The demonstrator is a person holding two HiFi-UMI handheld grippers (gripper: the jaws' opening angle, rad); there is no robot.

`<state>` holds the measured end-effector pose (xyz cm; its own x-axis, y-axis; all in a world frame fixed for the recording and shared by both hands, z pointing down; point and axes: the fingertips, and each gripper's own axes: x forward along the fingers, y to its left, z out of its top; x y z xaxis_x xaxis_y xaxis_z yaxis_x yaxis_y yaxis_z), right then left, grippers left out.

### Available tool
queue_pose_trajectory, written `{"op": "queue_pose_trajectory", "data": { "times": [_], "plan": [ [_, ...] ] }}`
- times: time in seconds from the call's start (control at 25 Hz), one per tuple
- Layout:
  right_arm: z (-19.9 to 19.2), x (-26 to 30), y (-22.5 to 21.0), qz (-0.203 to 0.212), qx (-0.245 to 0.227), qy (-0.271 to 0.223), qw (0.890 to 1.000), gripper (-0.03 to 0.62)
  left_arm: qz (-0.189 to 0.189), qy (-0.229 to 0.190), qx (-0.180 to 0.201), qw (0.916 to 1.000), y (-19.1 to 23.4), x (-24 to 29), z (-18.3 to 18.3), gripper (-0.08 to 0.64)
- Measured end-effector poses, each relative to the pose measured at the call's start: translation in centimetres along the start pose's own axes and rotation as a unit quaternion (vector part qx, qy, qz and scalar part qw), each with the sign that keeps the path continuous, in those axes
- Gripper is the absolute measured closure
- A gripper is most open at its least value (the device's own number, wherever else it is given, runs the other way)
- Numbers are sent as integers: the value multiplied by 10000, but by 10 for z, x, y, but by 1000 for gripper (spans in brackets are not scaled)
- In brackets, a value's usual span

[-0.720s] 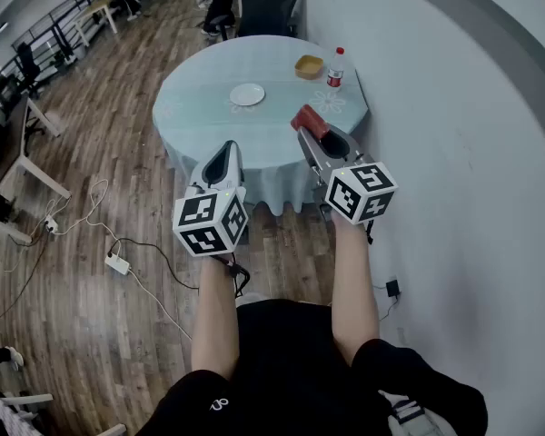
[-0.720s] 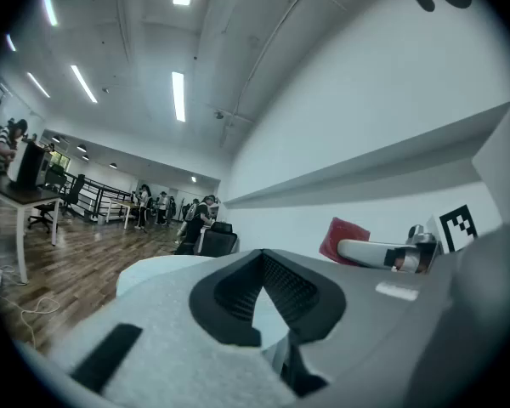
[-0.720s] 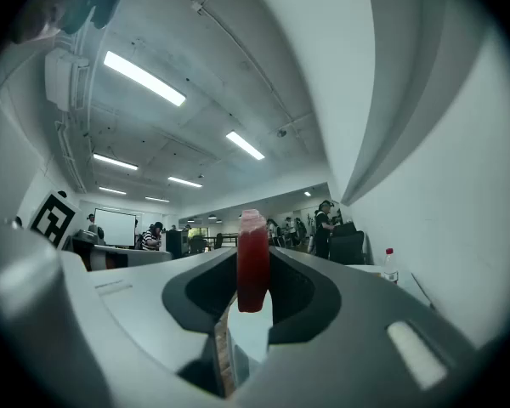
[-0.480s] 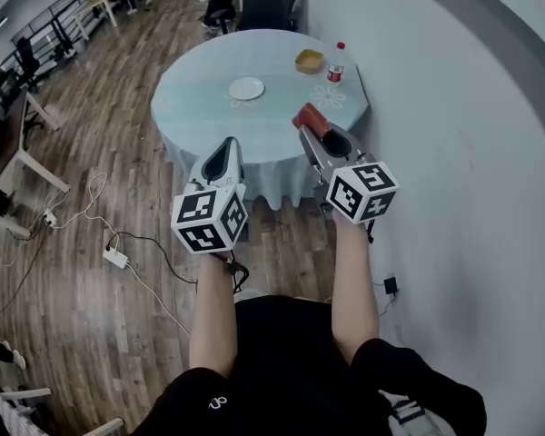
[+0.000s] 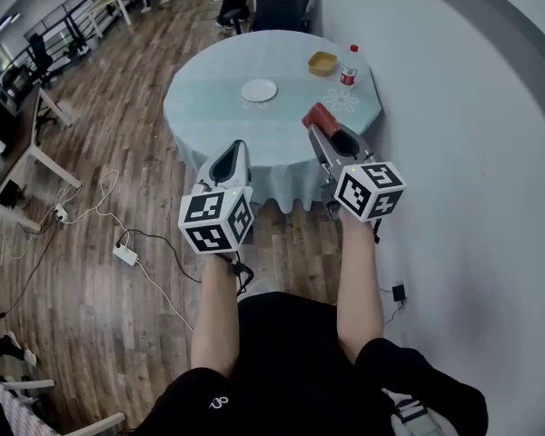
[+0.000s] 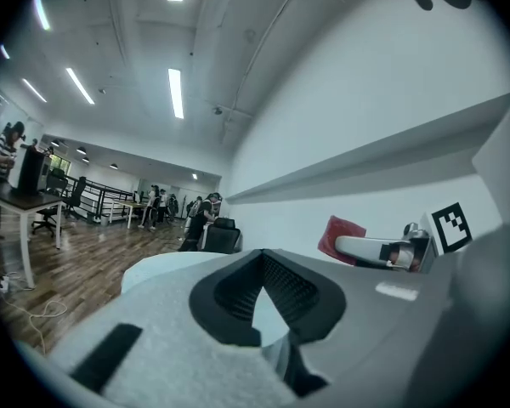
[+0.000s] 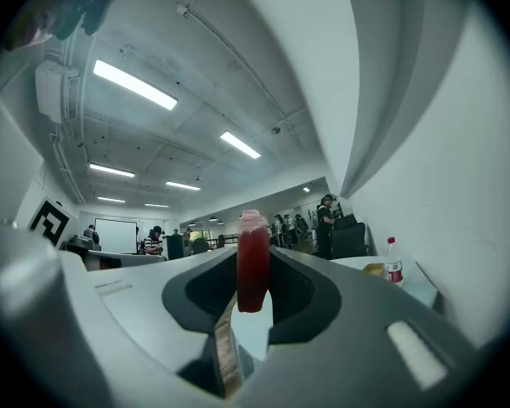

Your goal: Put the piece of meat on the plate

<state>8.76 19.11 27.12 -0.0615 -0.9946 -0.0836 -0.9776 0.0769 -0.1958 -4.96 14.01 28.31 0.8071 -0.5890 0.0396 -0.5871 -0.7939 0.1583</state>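
A flat red piece of meat (image 5: 320,119) stands on edge between the jaws of my right gripper (image 5: 323,128), which is shut on it and held level in the air short of the table. In the right gripper view the meat (image 7: 253,262) sticks up past the fingertips. The white plate (image 5: 259,90) lies near the middle of the round table (image 5: 213,75) with its pale teal cloth. My left gripper (image 5: 238,146) hovers level beside the right one, its tips together and nothing in it. From the left gripper view the meat (image 6: 342,230) shows at the right.
A yellow bowl (image 5: 322,63) and a red-capped bottle (image 5: 349,64) stand at the table's far right edge. A black chair (image 5: 286,3) is behind the table. A curved white wall runs along the right. Cables and a power strip (image 5: 127,254) lie on the wooden floor at left.
The whole head view has drifted slightly right. Both grippers keep the same pose in front of me and the meat stays in the right gripper.
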Motion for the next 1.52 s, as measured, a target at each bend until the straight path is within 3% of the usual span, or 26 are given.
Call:
{"op": "queue_pose_trajectory", "data": {
  "times": [0.24,0.44,0.72,0.92,1.2,1.52],
  "plan": [
    [-12,25,-2,206,23,73,9998,489,250,55,-131,9996,27,12,-10,566],
    [-25,53,-30,148,32,185,9997,489,200,111,-239,9995,41,55,-21,566],
    [-36,103,-111,-316,110,311,9990,489,-138,334,-340,9988,57,159,-38,566],
    [-48,143,-164,-699,547,416,9952,489,-334,793,-229,9960,73,232,-45,566],
    [-121,241,-236,-1092,919,1059,9841,489,-492,1702,-361,9835,131,343,-117,565],
    [-145,343,-235,-689,554,1703,9814,489,-63,1809,-980,9786,223,409,-137,566]
  ]
}}
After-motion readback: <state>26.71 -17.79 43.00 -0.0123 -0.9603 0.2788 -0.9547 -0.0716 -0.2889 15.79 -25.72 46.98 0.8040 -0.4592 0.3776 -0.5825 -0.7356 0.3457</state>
